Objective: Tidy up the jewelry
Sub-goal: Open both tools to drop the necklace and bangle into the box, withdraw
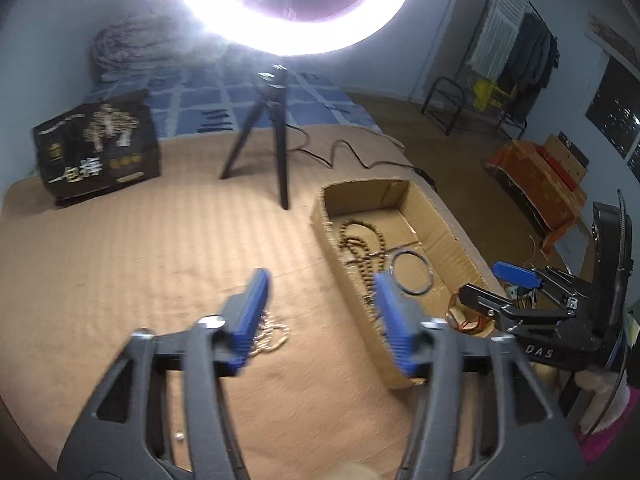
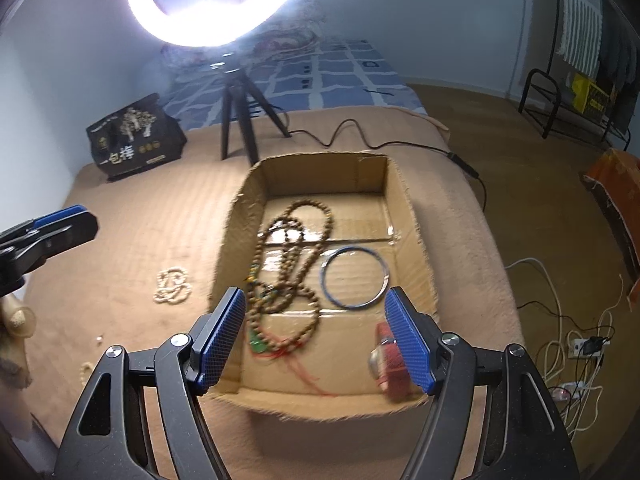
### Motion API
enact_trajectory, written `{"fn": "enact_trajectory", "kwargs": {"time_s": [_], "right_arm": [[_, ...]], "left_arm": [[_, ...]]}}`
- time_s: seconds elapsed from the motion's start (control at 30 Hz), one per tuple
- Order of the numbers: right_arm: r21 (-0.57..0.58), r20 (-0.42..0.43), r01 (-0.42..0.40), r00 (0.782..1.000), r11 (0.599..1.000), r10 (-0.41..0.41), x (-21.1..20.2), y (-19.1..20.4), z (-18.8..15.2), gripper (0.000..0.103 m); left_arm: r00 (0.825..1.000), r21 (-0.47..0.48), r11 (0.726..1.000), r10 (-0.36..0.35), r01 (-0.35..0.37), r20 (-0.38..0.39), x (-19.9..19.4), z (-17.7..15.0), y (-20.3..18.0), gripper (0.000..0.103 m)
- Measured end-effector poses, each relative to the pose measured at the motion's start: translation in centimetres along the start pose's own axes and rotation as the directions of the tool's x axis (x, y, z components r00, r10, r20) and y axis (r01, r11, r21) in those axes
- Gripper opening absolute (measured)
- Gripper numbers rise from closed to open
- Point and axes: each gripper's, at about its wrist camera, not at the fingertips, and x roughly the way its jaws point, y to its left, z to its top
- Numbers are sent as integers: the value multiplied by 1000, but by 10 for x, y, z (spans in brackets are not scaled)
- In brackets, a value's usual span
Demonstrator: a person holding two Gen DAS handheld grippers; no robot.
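Observation:
An open cardboard box (image 2: 240,216) (image 1: 440,208) lies on the tan blanket. Inside it are brown bead necklaces (image 2: 296,264) (image 1: 360,240), a thin blue-silver bangle (image 2: 354,276) (image 1: 412,272) and a red bracelet (image 2: 390,360) at the near right corner. A white pearl bracelet (image 2: 173,286) (image 1: 270,334) lies on the blanket left of the box. My left gripper (image 1: 320,308) is open just above the pearl bracelet and box edge; it shows in the right wrist view (image 2: 64,220). My right gripper (image 2: 316,332) is open and empty over the box's near end; it shows in the left wrist view (image 1: 500,284).
A ring light on a black tripod (image 2: 236,116) stands behind the box, its cable (image 2: 360,136) trailing right. A black printed bag (image 2: 136,140) sits at the back left. Small loose beads (image 2: 98,338) lie on the blanket. The bed edge drops to the floor on the right.

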Motion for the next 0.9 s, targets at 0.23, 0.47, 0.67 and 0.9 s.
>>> {"fn": "enact_trajectory", "kwargs": {"time_s": [0.23,0.47,0.67,0.9], "right_arm": [[-15,15,-63,998,998,63,-9,22,-9,72],[-21,36,-84,996,996,84,-14,40,-17,72],[-90,28,-115,993,989,118,-16,67,-28,72],[-146,-40,-188,982,971,184,-1,102,-46,72]], "left_arm": [[999,-78,996,44,-45,-7,-29,-25,54,69],[993,-138,984,111,-116,-46,-49,-62,106,69],[986,-136,978,145,-156,-85,-60,-104,136,69],[986,-107,987,108,-122,-125,-63,-150,140,65]]}}
